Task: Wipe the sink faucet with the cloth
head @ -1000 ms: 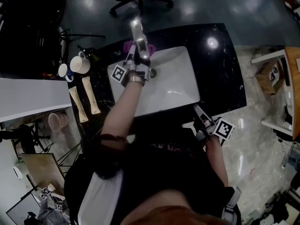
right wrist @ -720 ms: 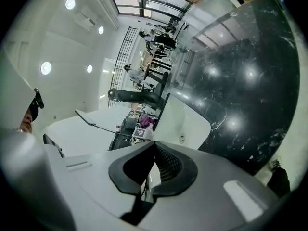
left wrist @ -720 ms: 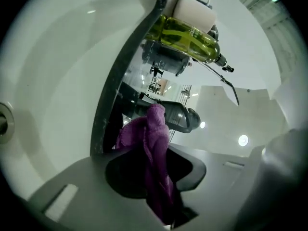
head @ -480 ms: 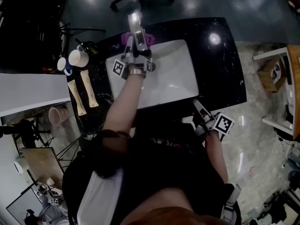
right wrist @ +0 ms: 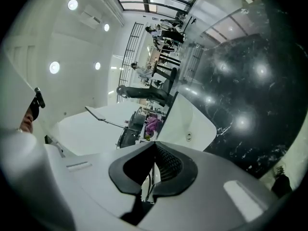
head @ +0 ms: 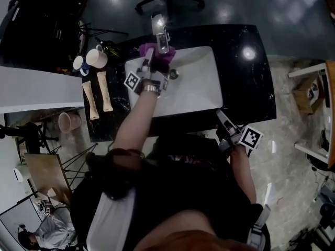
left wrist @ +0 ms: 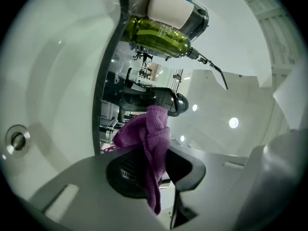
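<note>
1. Sink [head: 201, 90], white and rectangular, sits in a glossy black countertop [head: 251, 82], seen steeply from above by a head camera.
2. A chrome faucet [head: 160, 31] stands at the sink's far rim and reaches over the basin.
3. The person's left arm stretches over the basin. The left gripper [head: 150, 61] is at the faucet, just beside the spout.
4. That gripper's jaws are nearly together and pinch a purple cloth [head: 151, 49]. The cloth bunches against the lower part of the faucet, on its left side in the head view.
5. In the left gripper view, the cloth [left wrist: 149, 129] hangs clamped between the two dark pads of the left gripper [left wrist: 156, 173], with a loose tail below and a bunched end beyond the tips. White basin wall fills the left of this view, and a yellow-green bottle [left wrist: 159, 35] shows near the top.
6. The right gripper [head: 222, 120] is at the near edge of the countertop, well apart from the faucet.
7. In the right gripper view, the right gripper [right wrist: 153, 165] has its jaws fully together with nothing between them.
8. Left of the sink stand two mugs [head: 95, 57] and two pale wooden pieces [head: 97, 95] lie side by side.
</note>
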`<state>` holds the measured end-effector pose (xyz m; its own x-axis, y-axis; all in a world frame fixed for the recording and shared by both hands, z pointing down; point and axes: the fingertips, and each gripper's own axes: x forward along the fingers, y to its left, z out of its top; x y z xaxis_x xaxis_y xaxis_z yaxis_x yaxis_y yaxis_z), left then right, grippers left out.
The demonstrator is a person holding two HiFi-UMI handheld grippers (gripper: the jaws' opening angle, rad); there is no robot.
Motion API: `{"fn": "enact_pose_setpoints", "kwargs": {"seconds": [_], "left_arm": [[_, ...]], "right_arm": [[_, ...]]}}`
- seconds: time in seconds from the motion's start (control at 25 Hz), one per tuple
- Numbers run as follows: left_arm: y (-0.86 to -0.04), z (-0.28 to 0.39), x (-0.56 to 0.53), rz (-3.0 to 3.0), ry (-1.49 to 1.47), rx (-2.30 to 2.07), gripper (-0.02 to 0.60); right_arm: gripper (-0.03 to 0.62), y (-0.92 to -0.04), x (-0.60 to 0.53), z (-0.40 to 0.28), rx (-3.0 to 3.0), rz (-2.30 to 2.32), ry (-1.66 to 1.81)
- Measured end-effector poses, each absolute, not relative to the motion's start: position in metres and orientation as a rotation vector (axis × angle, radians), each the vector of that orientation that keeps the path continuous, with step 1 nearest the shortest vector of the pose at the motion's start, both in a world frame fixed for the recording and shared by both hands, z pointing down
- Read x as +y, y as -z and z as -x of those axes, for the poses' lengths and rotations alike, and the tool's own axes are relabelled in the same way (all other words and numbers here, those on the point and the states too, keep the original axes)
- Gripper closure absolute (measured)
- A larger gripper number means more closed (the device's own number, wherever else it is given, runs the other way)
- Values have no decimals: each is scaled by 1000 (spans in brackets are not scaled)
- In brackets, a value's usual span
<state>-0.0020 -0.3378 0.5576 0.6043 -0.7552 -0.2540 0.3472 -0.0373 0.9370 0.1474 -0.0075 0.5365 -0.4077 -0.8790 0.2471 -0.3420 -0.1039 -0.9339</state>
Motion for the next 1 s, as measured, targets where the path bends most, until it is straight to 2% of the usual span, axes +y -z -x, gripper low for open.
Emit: {"fn": "enact_pose_setpoints", "kwargs": {"seconds": [0.36, 0.64, 0.76, 1.0], "left_arm": [[-522, 16, -272, -1478, 861, -317, 499], [-472, -32, -139, -1729, 513, -98, 497], [-471, -49, -82, -1772, 360, -77, 497], [-469, -49, -11, -1827, 251, -134, 497]], "right_arm": [[582, -516, -1, -152, 1861, 1237, 1493], [577, -475, -3, -155, 2073, 1132, 1343], [503, -463, -1, -147, 2190, 1060, 1311], [448, -464, 17, -103, 2367, 830, 1383]]}}
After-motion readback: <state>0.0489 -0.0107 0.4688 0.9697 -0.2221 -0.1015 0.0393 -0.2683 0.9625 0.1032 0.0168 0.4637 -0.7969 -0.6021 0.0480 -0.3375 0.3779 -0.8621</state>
